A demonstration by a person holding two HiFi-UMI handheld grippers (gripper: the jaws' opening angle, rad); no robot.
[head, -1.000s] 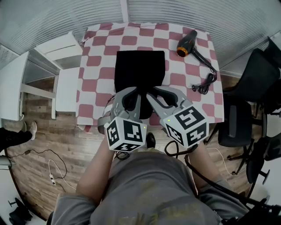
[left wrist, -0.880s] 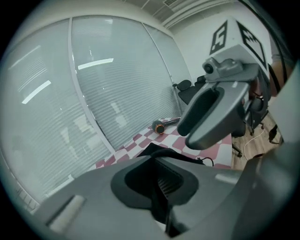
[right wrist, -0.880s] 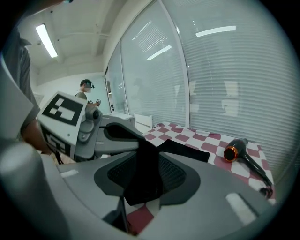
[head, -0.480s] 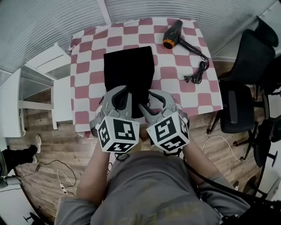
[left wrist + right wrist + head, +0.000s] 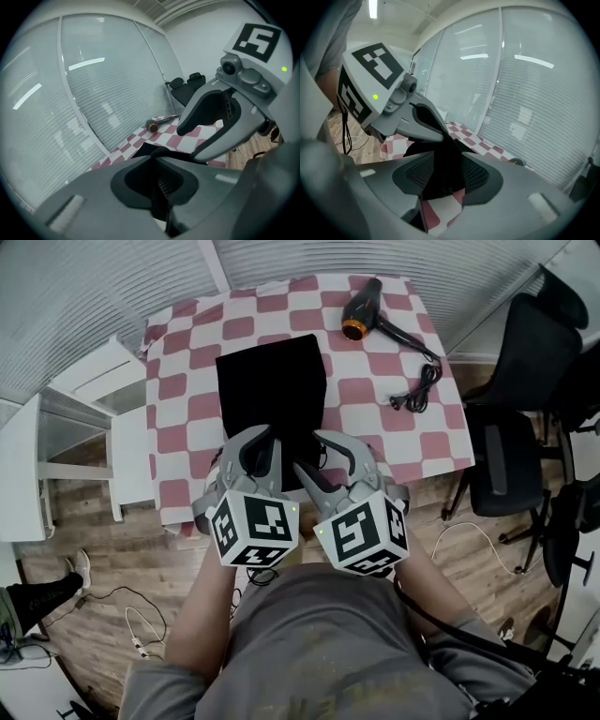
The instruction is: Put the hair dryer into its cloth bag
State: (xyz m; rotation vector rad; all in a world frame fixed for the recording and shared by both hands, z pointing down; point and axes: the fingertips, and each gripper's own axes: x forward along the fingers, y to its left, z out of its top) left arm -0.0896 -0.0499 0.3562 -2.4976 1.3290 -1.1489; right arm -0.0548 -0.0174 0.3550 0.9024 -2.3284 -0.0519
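The black cloth bag (image 5: 272, 390) lies flat on the red-and-white checked tablecloth (image 5: 370, 432). Its near edge is hidden under my two grippers. The left gripper (image 5: 259, 448) is shut, with a fold of the black bag (image 5: 158, 151) pinched at its tips. The right gripper (image 5: 322, 457) is closed on black bag cloth (image 5: 443, 164) that fills the gap between its ribbed pads. The black hair dryer (image 5: 361, 313) with an orange ring lies at the far right of the table, well away from both grippers. Its cord (image 5: 417, 390) is bundled beside it. The hair dryer (image 5: 152, 125) also shows small in the left gripper view.
A white shelf unit (image 5: 84, 418) stands left of the table. Black office chairs (image 5: 525, 409) stand to its right. Window blinds (image 5: 309, 257) run behind the far edge. Cables (image 5: 141, 624) lie on the wooden floor by the person's legs.
The head camera has shifted, so the table sits further left and higher in the picture. Both grippers stay side by side at the bag's near edge. The hair dryer has not moved on the cloth.
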